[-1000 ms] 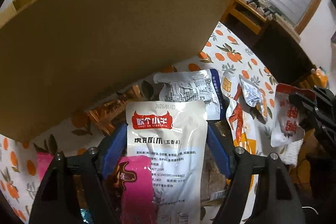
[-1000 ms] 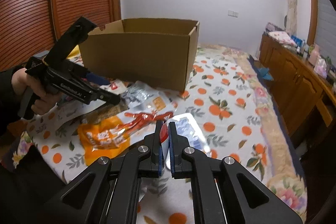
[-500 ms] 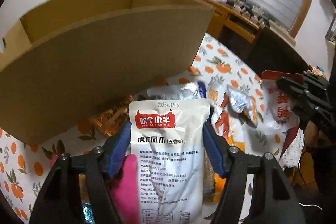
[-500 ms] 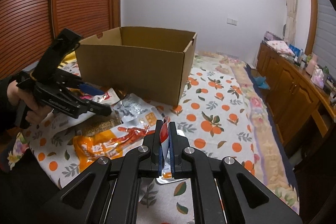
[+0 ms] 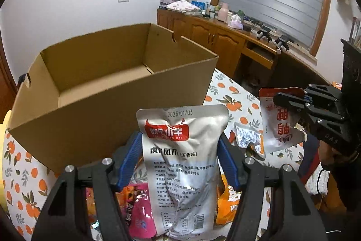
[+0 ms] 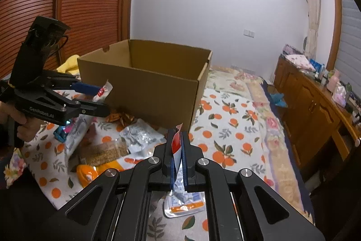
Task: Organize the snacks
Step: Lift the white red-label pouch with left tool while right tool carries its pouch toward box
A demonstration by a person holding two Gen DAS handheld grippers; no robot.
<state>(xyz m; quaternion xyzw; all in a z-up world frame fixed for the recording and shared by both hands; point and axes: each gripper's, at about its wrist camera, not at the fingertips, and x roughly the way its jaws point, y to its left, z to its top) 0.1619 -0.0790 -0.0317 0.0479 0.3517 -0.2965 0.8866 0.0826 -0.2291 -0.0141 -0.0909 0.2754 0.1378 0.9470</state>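
Observation:
An open, empty cardboard box (image 5: pixel 112 105) stands on the orange-print bedspread (image 6: pixel 225 119). My left gripper (image 5: pixel 179 137) holds a silver pouch with a red label (image 5: pixel 180 164) upright in the air, just short of the box's near wall. Its blue pads press the pouch's two edges and the jaws are closing. To the right, my right gripper (image 5: pixel 284 98) is shut on the top edge of a white pouch with red print (image 5: pixel 277 125), which hangs below it. In the right wrist view this gripper (image 6: pixel 177 134) pinches that pouch (image 6: pixel 176 143) near the box's corner (image 6: pixel 146 87).
Loose snacks lie in front of the box: an orange pack (image 6: pixel 90 171), a silver pack (image 6: pixel 140 134), a grain bar pack (image 6: pixel 106 150), a pink pack (image 5: pixel 140 218), a small pouch (image 6: pixel 185 204). A wooden cabinet (image 6: pixel 315 105) lines the right wall.
Both grippers have risen with their pouches. The left one tilted up, so the box's open inside now shows over its near wall. The left jaws have narrowed a little on the pouch.

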